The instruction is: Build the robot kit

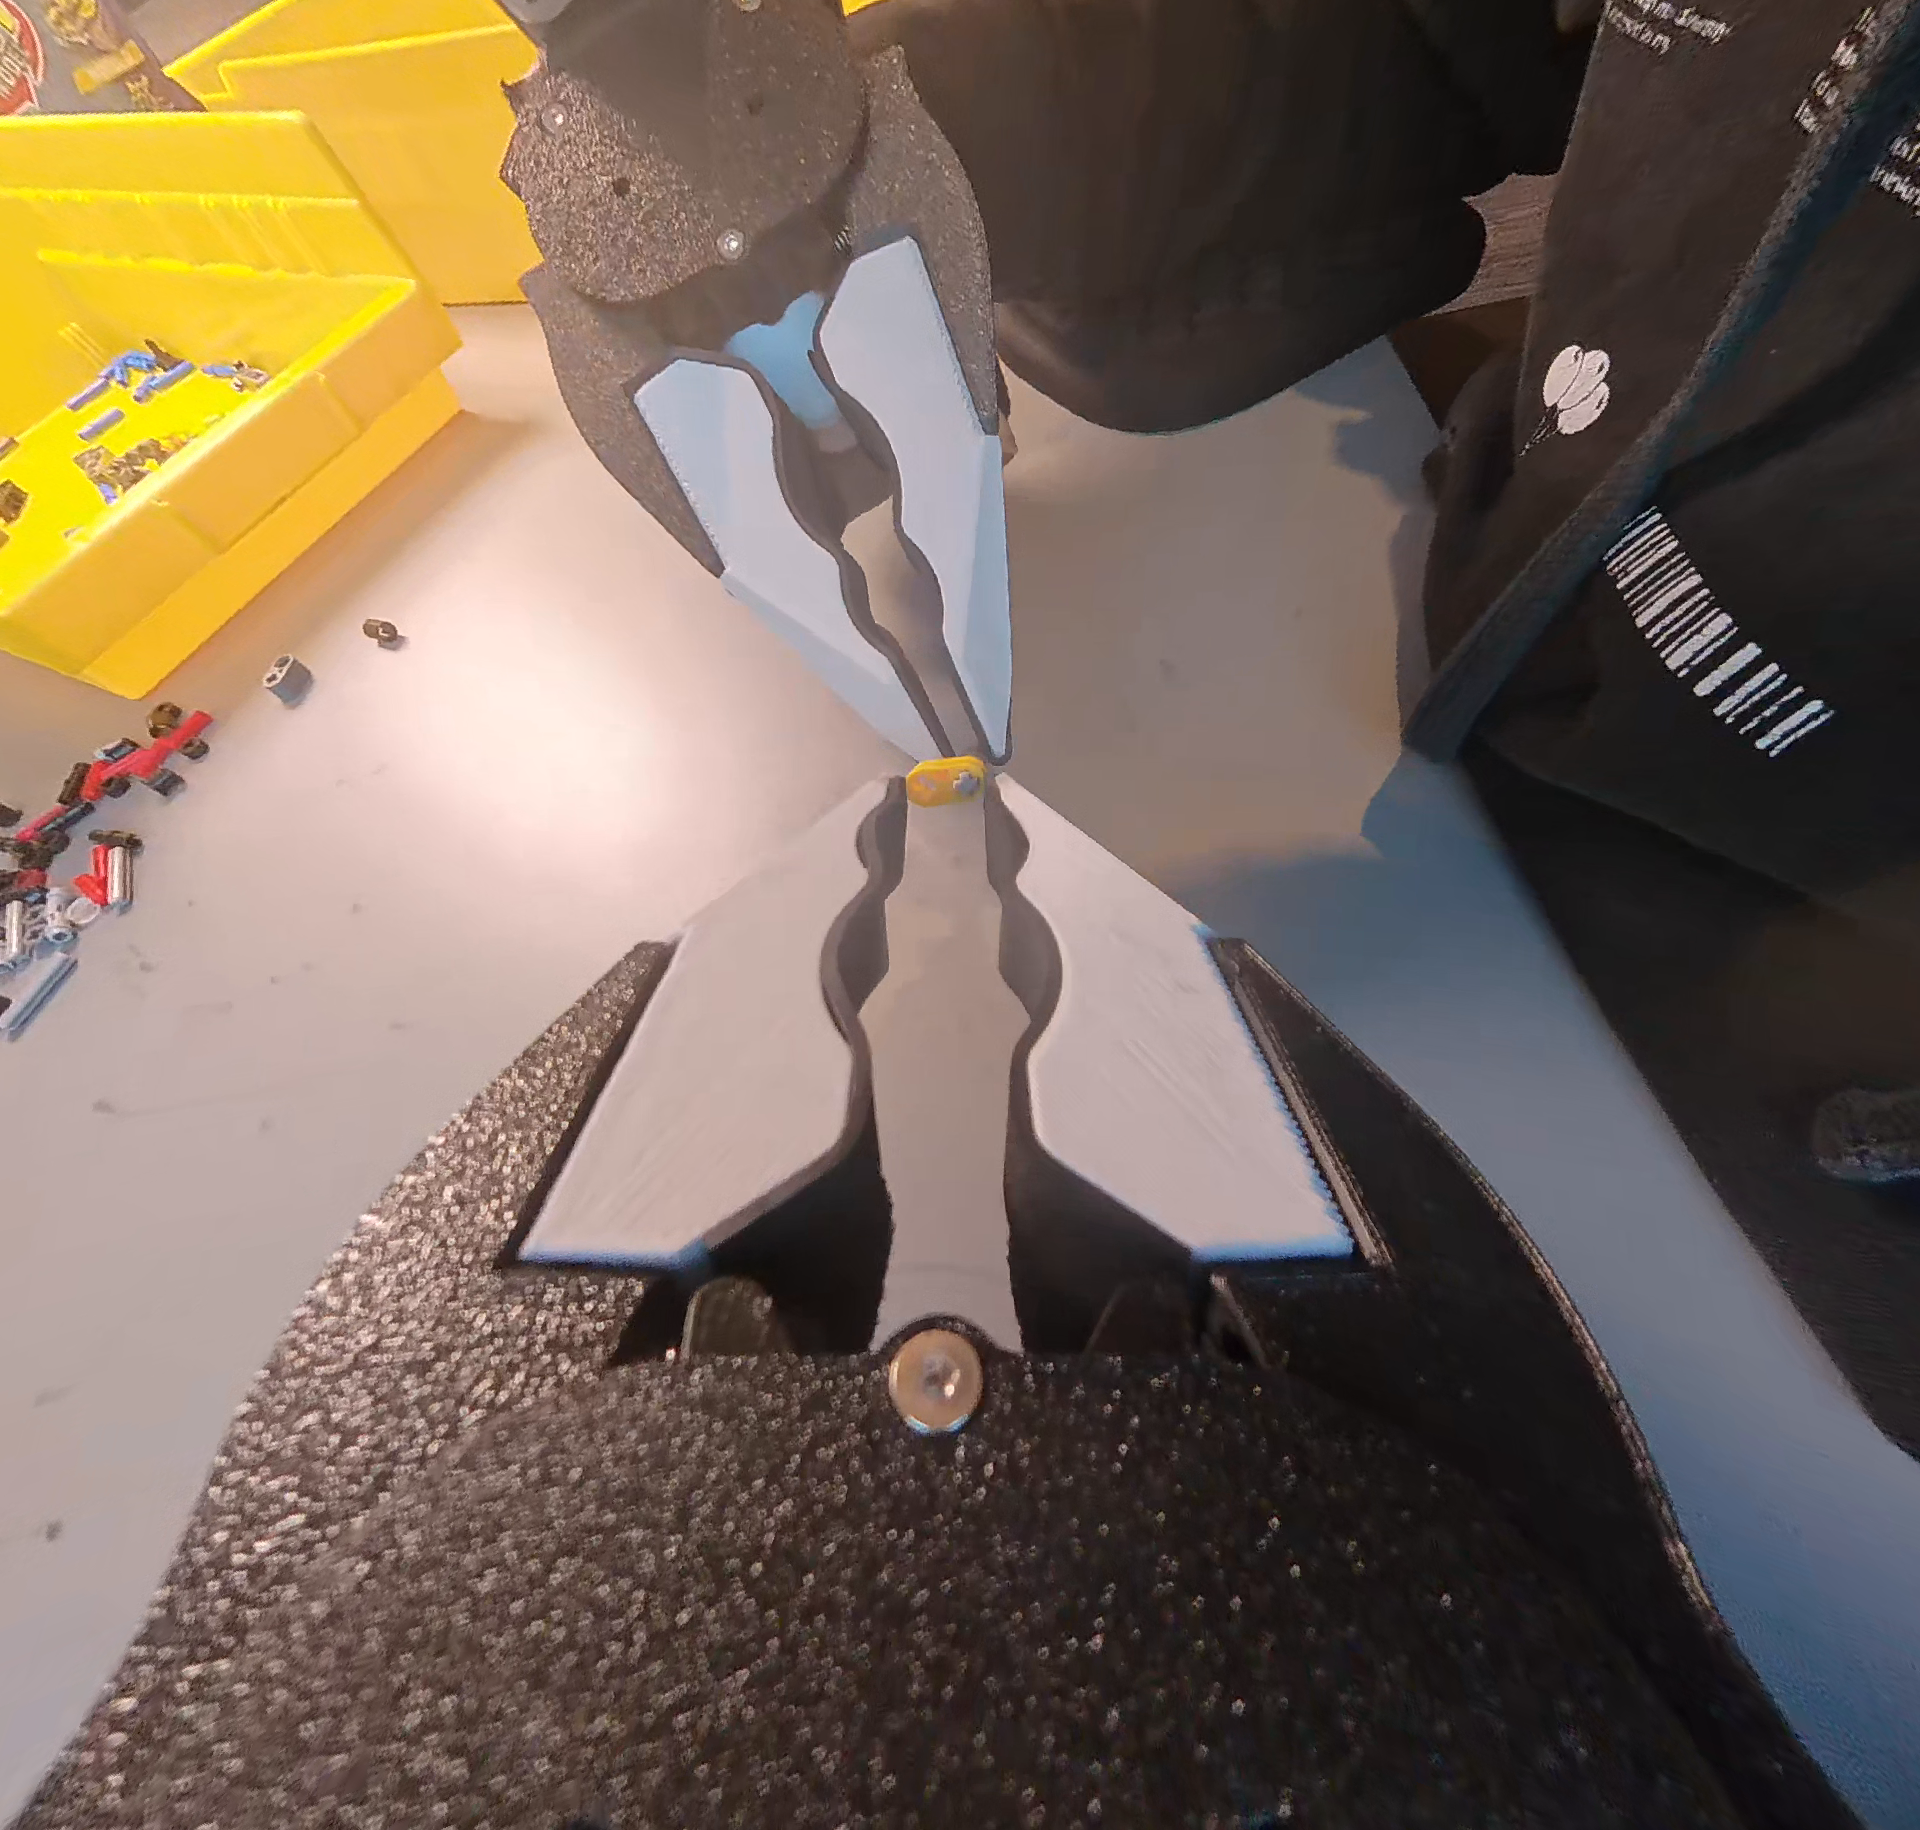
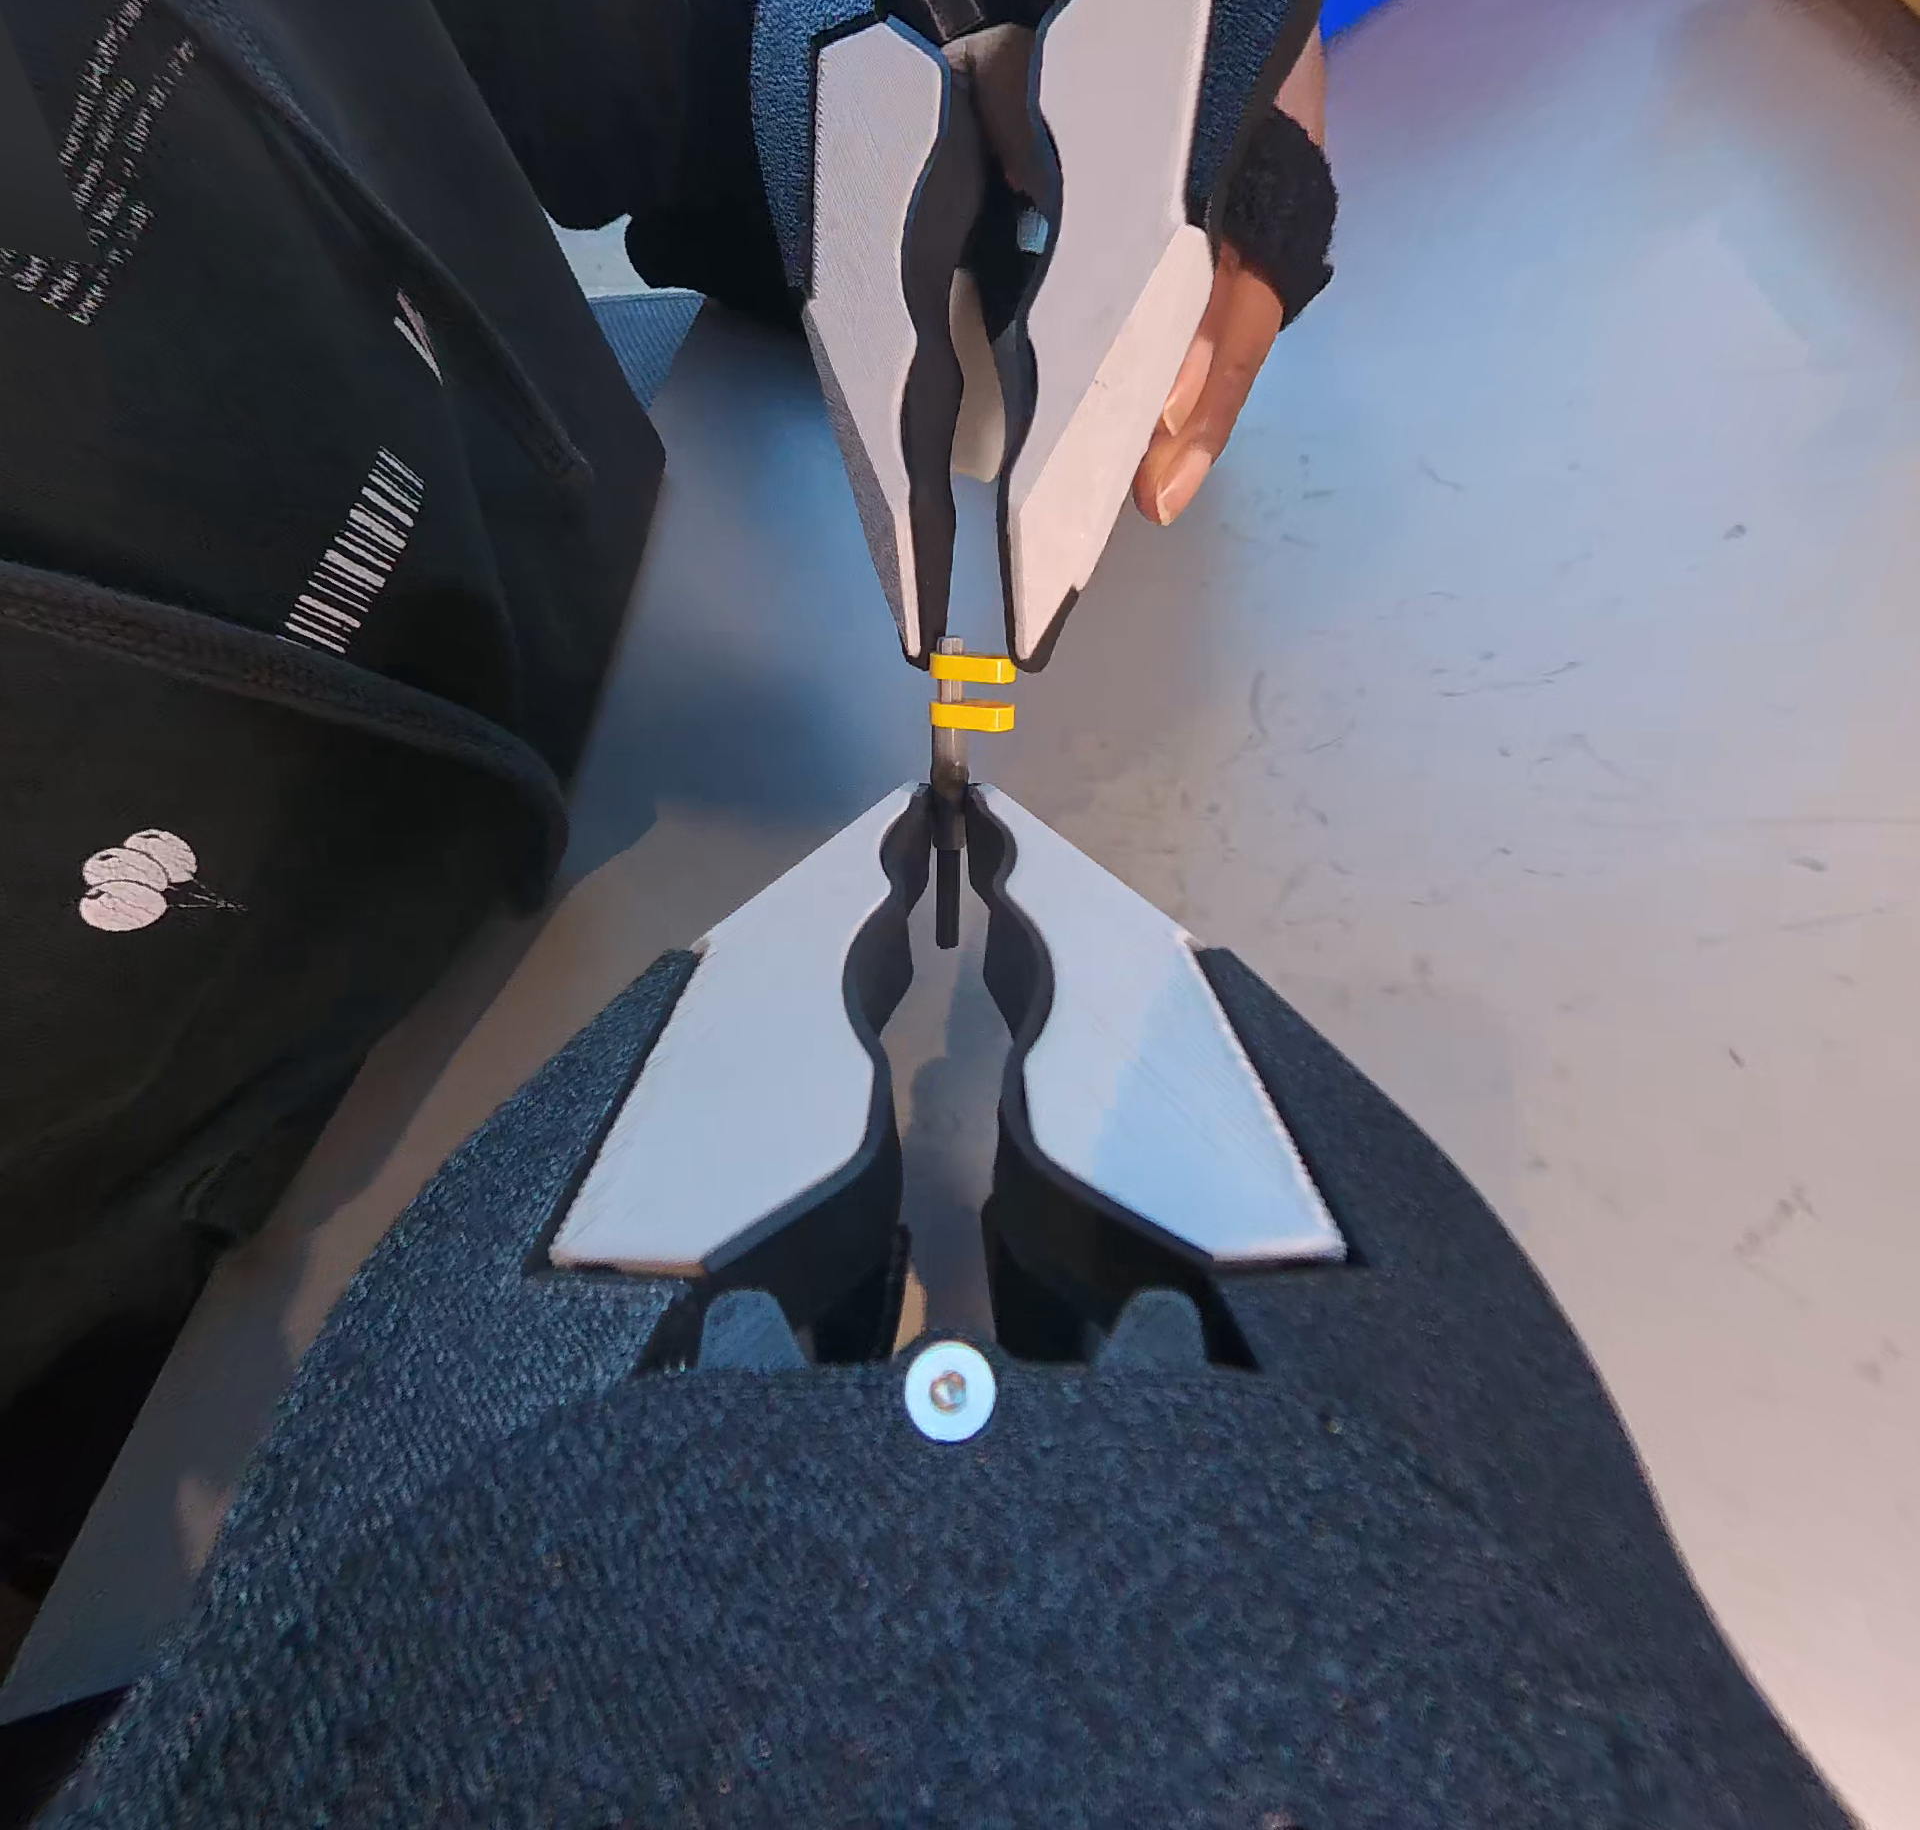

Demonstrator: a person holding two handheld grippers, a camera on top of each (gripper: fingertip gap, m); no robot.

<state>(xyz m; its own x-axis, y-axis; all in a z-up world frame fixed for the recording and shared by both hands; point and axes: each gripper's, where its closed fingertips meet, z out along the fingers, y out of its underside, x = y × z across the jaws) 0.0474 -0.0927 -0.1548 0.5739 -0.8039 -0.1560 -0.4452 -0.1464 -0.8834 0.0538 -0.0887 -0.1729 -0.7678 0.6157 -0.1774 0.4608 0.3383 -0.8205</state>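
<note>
Left gripper (image 2: 971,660) pinches the yellow piece (image 2: 972,670) on the black pin (image 2: 947,845) the right gripper (image 2: 948,793) clamps.

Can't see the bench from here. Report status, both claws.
Left claw shut on upper yellow link. Right claw shut on black axle. Second yellow link already on axle. Nothing between claws.

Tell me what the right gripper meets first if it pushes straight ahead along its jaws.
The right gripper, shut on a thin dark axle, points at the left gripper, which holds the upper small yellow plastic link; it would likely meet those tips first.
</note>
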